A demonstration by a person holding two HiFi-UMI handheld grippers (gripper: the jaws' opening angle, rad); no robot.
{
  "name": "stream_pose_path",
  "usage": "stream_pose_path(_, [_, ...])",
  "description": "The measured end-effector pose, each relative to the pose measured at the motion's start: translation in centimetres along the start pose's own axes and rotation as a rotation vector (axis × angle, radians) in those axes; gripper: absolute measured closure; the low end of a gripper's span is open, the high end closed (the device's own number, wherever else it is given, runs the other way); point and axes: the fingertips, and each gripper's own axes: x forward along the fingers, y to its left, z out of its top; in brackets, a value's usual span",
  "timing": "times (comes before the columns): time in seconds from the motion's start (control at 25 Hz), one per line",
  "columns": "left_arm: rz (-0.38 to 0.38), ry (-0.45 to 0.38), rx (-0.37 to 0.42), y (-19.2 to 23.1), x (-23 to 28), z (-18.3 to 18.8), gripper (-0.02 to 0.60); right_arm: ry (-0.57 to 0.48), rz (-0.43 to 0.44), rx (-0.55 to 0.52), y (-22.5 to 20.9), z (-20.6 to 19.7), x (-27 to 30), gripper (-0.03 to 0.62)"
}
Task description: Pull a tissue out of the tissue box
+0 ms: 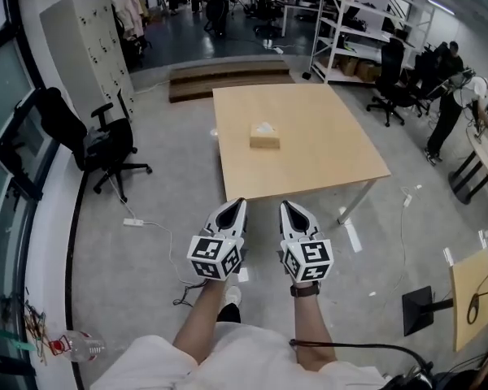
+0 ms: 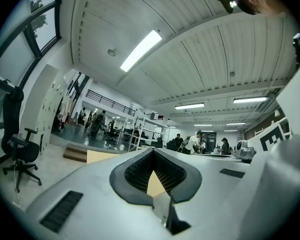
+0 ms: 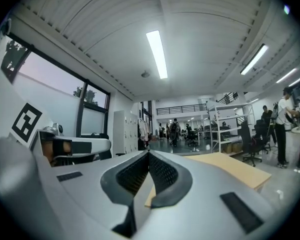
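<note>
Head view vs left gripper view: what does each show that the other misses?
Head view only: the tissue box on top of the table, and a bottle on the floor. Left gripper view only: the ceiling and its strip light. Both: the left gripper, jaws together and empty; the table's edge; the black office chair; the white shelving rack.

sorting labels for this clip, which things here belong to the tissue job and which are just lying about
For the job: tissue box, tissue poking out of it, table, left gripper, right gripper.
Just lying about: office chair, power strip, water bottle, shelving rack.
</note>
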Motion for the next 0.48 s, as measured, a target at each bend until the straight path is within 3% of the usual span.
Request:
stream_pose_path(0.24, [-0.014, -0.008, 0.063, 6.4, 5.5, 3.4, 0.581, -0.030, -0.025, -0.023, -1.1, 2.8, 8.7, 0.595])
stream_pose_path(0.48, [-0.008, 0.014, -0.016, 12.4, 8.6, 1.9, 0.581, 0.013, 0.001, -0.041, -0.3, 1.4, 14.9, 0.595])
